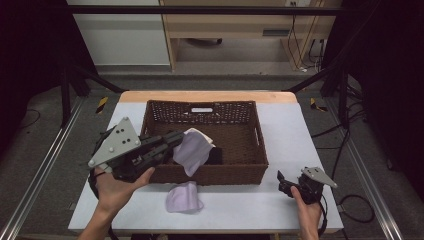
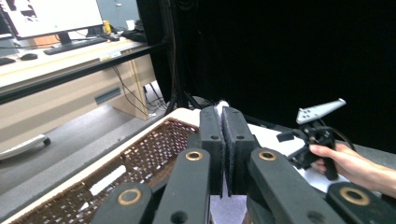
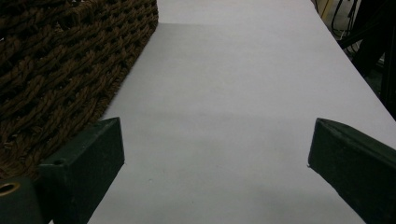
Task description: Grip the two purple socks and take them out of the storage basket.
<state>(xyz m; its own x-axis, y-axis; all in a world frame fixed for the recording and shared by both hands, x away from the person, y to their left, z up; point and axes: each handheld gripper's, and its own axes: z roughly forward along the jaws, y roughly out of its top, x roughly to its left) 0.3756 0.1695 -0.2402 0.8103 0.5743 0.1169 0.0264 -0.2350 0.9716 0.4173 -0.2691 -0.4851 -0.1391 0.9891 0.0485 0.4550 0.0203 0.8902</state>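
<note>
Left gripper clenched on lilac cloth, hanging over basket; right gripper released, resting on bench.

The woven basket takes up the middle of the tabletop, its back wall close to the far edge, so little passage is left behind it. Wide bare strips run along the left and right edges. Along the near edge, a lilac cloth lies just in front of the basket's front wall, narrowing that strip. A second lilac cloth hangs over the basket's near-left part from the clamped left gripper, blocking entry there; the basket's right half is open from above. The right gripper, jaws spread, sits near the near-right corner, beside the basket's corner.
</note>
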